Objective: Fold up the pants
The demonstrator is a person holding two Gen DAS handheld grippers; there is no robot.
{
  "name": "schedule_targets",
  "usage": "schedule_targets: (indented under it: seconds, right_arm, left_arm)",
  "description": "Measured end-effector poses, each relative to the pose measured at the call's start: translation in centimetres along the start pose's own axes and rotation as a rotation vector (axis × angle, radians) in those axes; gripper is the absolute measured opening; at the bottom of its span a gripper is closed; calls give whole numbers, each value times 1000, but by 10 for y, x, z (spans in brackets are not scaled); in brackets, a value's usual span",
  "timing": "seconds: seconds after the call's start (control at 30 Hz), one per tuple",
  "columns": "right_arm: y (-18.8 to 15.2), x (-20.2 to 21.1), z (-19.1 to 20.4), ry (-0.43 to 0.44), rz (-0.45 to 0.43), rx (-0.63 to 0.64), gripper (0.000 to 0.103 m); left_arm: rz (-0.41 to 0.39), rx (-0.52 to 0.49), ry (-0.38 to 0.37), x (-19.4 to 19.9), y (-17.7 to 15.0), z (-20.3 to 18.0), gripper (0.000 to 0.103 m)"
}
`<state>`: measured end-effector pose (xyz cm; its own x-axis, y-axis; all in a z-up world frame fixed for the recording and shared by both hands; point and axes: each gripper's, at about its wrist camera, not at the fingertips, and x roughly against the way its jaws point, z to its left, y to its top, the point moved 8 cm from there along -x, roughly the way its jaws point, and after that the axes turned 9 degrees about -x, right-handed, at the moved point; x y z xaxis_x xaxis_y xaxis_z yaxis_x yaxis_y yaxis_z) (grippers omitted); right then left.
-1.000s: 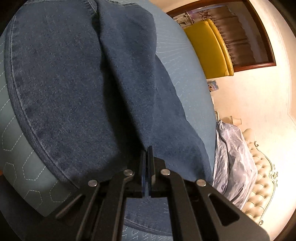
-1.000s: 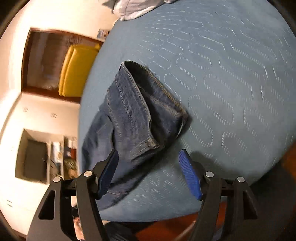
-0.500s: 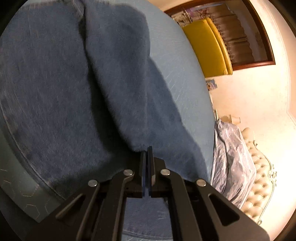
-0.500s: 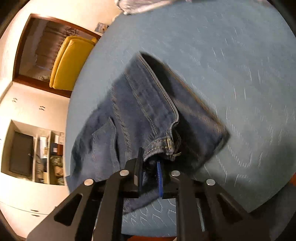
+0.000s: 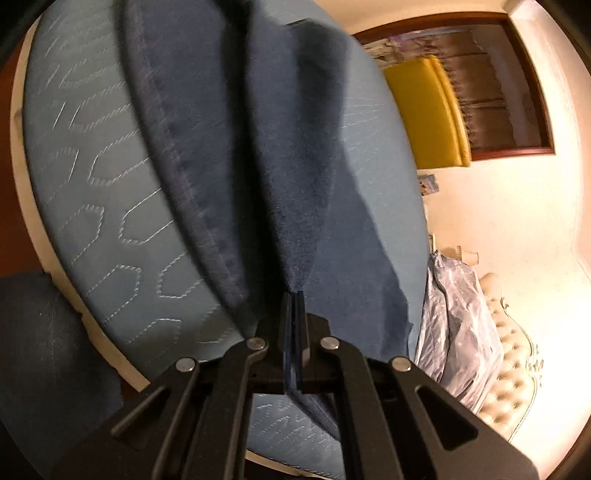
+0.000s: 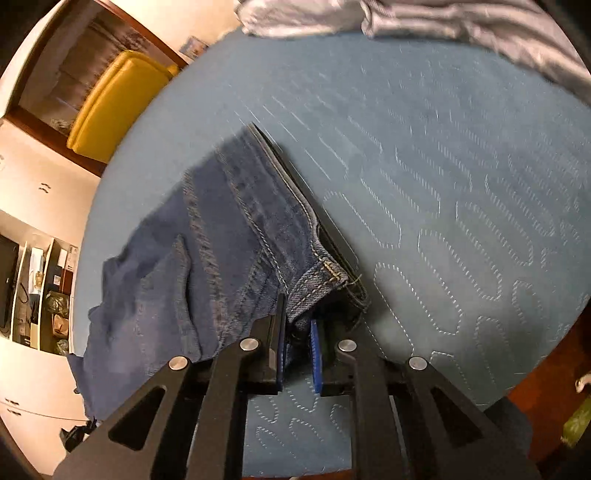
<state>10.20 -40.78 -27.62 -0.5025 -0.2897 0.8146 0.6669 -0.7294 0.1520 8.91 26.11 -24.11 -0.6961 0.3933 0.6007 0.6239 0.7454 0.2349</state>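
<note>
Both grippers pinch jeans (image 6: 221, 236) edges above bedspread (image 6: 443, 184).

Dark blue denim pants (image 6: 221, 236) on a pale blue bedspread (image 6: 461, 206) with white stitched hexagons

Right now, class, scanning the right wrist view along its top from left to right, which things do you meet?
Wood-framed doorway → yellow sofa → blue quilted bedcover → pale crumpled bedding.
</note>
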Motion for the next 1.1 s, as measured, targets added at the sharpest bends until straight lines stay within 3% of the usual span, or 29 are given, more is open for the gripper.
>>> schedule_targets:
  seconds: [0.1, 0.23, 0.3, 0.33, 0.37, 0.6, 0.8, 0.83, 0.87, 0.93, 1.0, 1.1]
  right_arm:
    - [4, 7, 7, -17, -34, 29, 10]
    - [-7, -17, 0, -90, -1, 35, 10]
    - [-6, -18, 3, -132, -23, 82, 10]
    - [-3, -18, 1, -142, -26, 91, 10]
    - [-3, -18, 3, -156, -25, 102, 11]
    - [-4, -21, 9, -187, -27, 113, 11]
    - [-5, -25, 7, -207, -25, 111, 11]
    - [-5, -25, 8, -208, -24, 110, 11]
    - [-5, -26, 9, -210, -24, 110, 11]
    - [-5, -26, 10, -207, -22, 110, 11]
    - [-6, -26, 11, -197, -21, 111, 11]
    - [-5, -25, 7, -181, -22, 113, 11]
  left_arm:
    - [-9, -31, -5, 3, -2, -12, 1]
    - [2, -31, -35, 0, -3, -6, 1]
    - [-22, -16, -42, 4, 12, 1, 15]
    - [-45, -7, -43, 6, 23, 4, 35]
    - [-80, 10, -49, 11, 35, 9, 41]
    - [-227, 108, 10, 32, 138, 60, 41]
    - [-182, 110, 75, 13, 188, 72, 40]
    - [-152, 127, 114, 7, 191, 77, 33]
    - [-140, 131, 128, 2, 194, 76, 15]
    - [-130, 71, 174, 0, 199, 58, 3]
    - [-132, -31, 247, 1, 201, 28, 2]
    - [-144, -340, 428, -3, 193, -54, 2]
